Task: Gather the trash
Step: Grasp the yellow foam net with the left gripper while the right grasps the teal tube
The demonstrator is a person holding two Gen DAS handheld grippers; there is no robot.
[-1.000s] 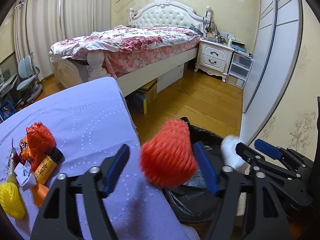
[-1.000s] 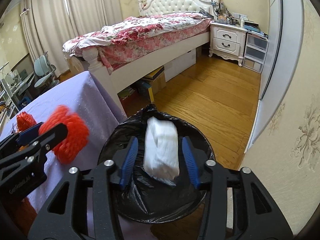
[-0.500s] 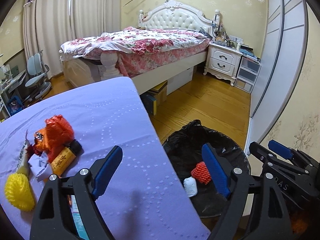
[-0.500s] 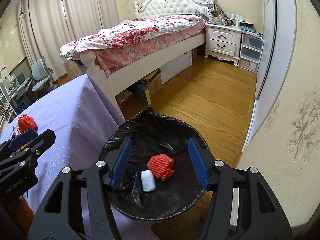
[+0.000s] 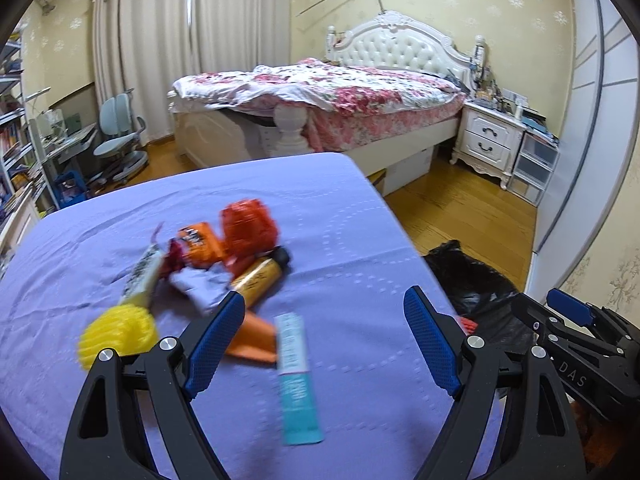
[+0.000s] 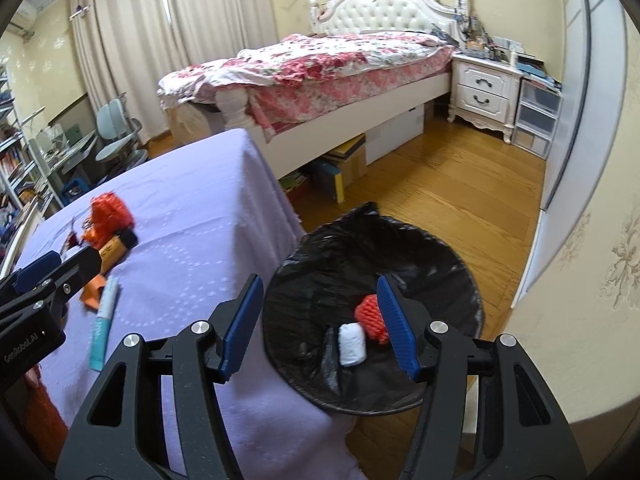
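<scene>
Black plastic lining the trash bin (image 6: 360, 240), down on the wood floor against the table's corner. Inside, two pieces: one red foam net (image 6: 370, 316), one white wad (image 6: 352, 345), touching each other.

On the purple tablecloth (image 5: 360, 240), more trash in a loose heap: one red-orange net (image 5: 249, 224), one orange packet (image 5: 202, 242), one amber bottle (image 5: 258, 276) with a black cap, one yellow foam net (image 5: 118, 334), one long white-and-yellow wrapper (image 5: 142, 276), one crumpled pale paper (image 5: 200, 286), one flat orange piece (image 5: 252, 340). Just beside the heap, one teal-and-white tube (image 5: 298, 380). Print on the bottle, packet and tube too blurred to read.

Left gripper (image 5: 324, 297): above the table, spread wide, jaws just opened further, nothing between the blue pads. "GenRobot.AI" lettered on its side in the right wrist view.

Right gripper (image 6: 319, 280): over the bin's near rim, spread partway, jaws likewise just opened further, empty. "DAS" readable on its body from the left wrist view.
</scene>
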